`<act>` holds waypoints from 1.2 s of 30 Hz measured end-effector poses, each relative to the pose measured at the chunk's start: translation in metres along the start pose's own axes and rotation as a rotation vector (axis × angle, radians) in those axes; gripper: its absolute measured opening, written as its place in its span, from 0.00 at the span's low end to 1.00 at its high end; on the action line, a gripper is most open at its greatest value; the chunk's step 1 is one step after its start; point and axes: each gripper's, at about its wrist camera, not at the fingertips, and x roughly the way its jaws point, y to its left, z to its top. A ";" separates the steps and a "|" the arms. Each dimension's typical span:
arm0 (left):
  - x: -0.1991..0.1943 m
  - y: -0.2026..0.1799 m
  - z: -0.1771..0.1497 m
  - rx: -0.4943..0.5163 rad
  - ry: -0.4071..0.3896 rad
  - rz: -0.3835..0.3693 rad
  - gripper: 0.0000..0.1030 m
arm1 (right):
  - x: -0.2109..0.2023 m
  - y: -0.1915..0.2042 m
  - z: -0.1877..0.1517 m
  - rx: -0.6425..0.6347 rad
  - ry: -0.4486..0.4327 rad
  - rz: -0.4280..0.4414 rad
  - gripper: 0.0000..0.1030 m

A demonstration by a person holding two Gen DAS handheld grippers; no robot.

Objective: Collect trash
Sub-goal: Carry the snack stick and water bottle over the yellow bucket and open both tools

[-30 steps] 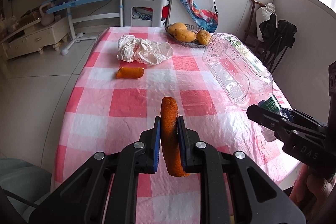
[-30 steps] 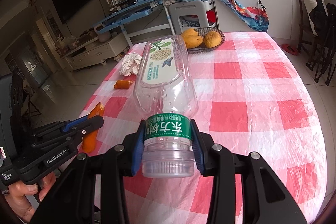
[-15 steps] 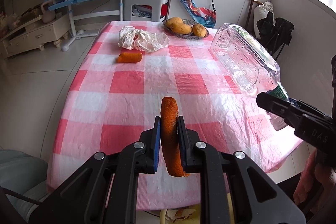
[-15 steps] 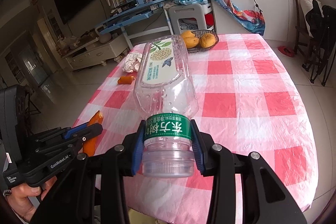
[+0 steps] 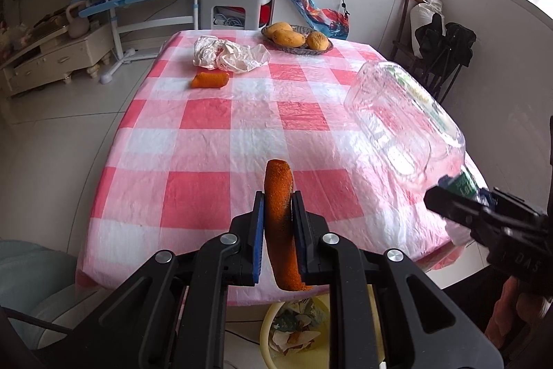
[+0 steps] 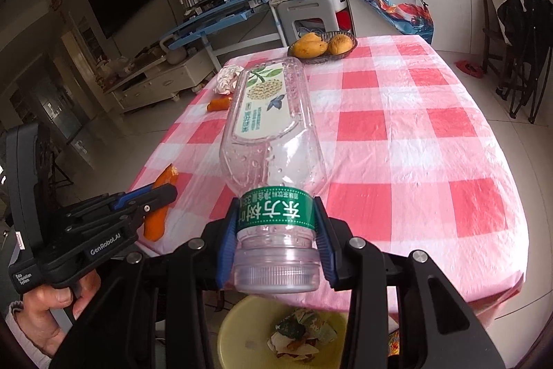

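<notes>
A yellow bin [image 6: 238,331] with scraps in it is seen on the floor below the table's near edge, under both grippers. The left gripper [image 5: 279,230] is clamped narrowly on an orange peel strip [image 5: 280,223], which is held upright between the blue pads [image 5: 258,241] just past the near edge of the table [image 5: 207,189]. The right gripper [image 6: 276,223] is closed at a moderate width on the green-banded neck of an empty clear plastic bottle [image 6: 273,134]; the cap end is directed toward the camera and the base away, above the table's near edge. The left gripper is held by a hand [image 6: 52,310]. Toward the far left edge of the checked cloth, a second orange peel piece [image 5: 210,80] is found lying flat. Just beyond it, crumpled white wrappers [image 5: 230,56] are located. At the far edge, a basket of mangoes [image 5: 297,38] is placed.
</notes>
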 end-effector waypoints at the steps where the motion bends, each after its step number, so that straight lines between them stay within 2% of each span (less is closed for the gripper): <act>1: -0.002 -0.001 -0.002 0.003 -0.001 -0.002 0.15 | -0.002 0.001 -0.004 0.001 0.003 0.001 0.39; 16: -0.021 -0.005 -0.016 0.008 -0.014 -0.018 0.15 | -0.030 0.016 -0.056 0.011 0.073 0.024 0.39; 24: -0.029 -0.010 -0.030 0.017 0.000 -0.022 0.15 | -0.034 0.027 -0.085 -0.021 0.161 0.013 0.39; 30: -0.036 -0.020 -0.046 0.041 0.010 -0.032 0.15 | -0.021 0.029 -0.097 -0.036 0.262 -0.021 0.40; 31: -0.036 -0.022 -0.049 0.048 0.017 -0.035 0.15 | -0.022 0.029 -0.099 -0.032 0.264 -0.030 0.41; 32: -0.035 -0.025 -0.053 0.057 0.028 -0.039 0.15 | -0.024 0.029 -0.099 -0.029 0.252 -0.037 0.48; 36: -0.033 -0.037 -0.065 0.095 0.063 -0.050 0.15 | -0.041 0.023 -0.093 0.016 0.160 -0.047 0.59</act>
